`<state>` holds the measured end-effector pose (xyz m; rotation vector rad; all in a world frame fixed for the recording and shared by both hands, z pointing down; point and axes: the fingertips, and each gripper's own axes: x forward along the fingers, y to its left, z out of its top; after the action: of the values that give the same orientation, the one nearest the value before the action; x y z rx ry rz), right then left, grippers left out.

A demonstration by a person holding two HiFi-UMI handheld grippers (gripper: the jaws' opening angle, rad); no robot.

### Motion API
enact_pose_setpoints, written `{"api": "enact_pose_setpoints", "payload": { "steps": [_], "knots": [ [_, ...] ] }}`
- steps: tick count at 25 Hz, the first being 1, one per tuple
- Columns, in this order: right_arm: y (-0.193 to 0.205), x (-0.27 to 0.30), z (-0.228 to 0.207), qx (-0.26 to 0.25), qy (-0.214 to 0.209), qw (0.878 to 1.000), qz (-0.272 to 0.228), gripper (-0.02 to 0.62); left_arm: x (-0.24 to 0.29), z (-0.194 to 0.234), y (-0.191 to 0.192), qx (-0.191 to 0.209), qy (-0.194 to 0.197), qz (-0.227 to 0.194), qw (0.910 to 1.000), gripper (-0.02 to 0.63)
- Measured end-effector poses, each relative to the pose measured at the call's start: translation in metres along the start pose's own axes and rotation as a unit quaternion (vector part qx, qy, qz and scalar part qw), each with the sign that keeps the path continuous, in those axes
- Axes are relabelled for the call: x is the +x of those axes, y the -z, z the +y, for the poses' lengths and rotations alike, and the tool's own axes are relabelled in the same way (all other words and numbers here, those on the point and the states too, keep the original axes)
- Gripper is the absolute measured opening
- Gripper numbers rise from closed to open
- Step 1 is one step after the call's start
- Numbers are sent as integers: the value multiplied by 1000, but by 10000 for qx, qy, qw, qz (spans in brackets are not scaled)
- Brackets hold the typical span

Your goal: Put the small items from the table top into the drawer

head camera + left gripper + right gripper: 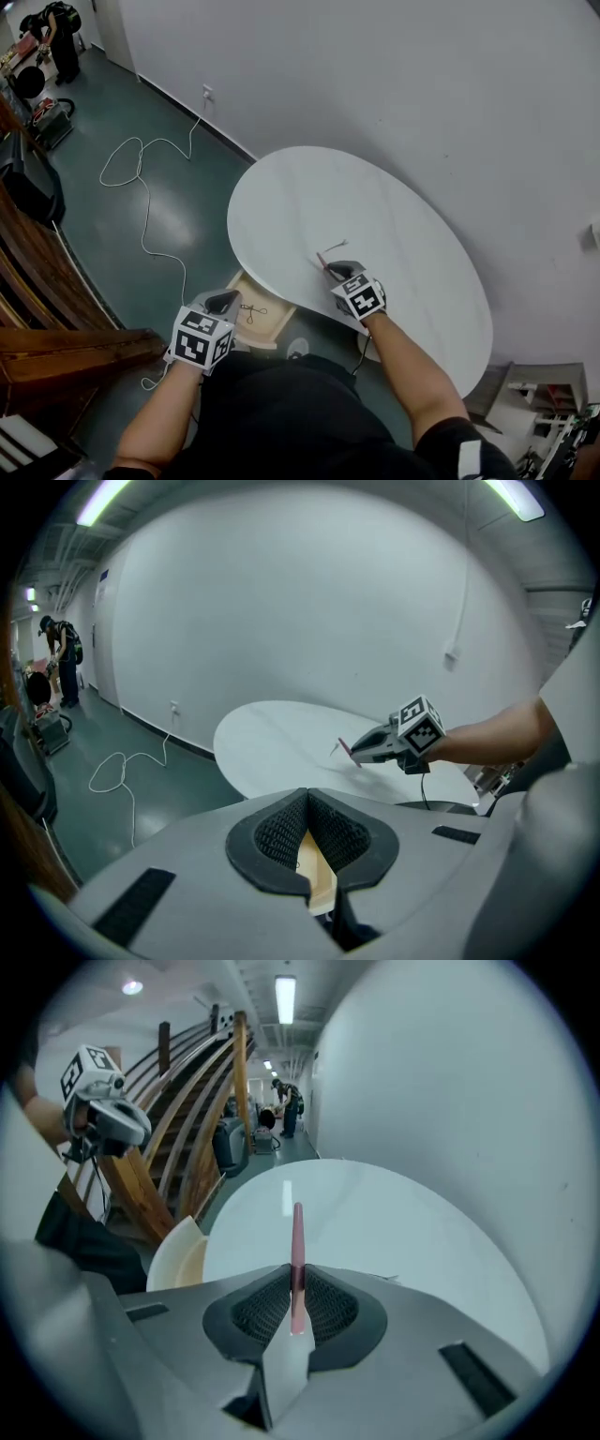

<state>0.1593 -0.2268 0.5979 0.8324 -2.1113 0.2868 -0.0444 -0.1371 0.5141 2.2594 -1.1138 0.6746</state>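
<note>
Head view, table: round white table [375,206], nearly bare; one thin wire bit [336,246] lies loose near the front edge
Head view, right claw: right gripper [334,271] just above the top, clamped on a pink stick [323,262]; the stick is off the surface, so judged picked up for the drawer
Head view, drawer: drawer [278,328] pulled out below the table edge, one small dark item [251,310] already inside; left gripper [225,300] sits over its left corner, likely to steady it
Left gripper view, left claw: jaws closed tip to tip, nothing pinched; pale drawer wood [317,874] shows through the gap behind them
Right gripper view, grip: pads squeeze the stick [297,1241] near its lower end, most of it jutting forward over the table; drawer rim [178,1255] off to the left
Next, judged: carry stick across and down into drawer; wire bit left to fetch
</note>
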Motion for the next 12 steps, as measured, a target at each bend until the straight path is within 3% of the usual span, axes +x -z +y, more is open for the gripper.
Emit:
{"api": "enact_pose_setpoints", "payload": {
  "steps": [5, 12],
  "knots": [
    [-21, 1, 41, 882, -403, 9942, -460, 38, -2, 7, 0, 35, 54, 14, 10000, 14],
    [-35, 12, 99, 1557, -843, 9806, -847, 38, -12, 24, 20, -8, -14, 141, 9999, 14]
  ]
}}
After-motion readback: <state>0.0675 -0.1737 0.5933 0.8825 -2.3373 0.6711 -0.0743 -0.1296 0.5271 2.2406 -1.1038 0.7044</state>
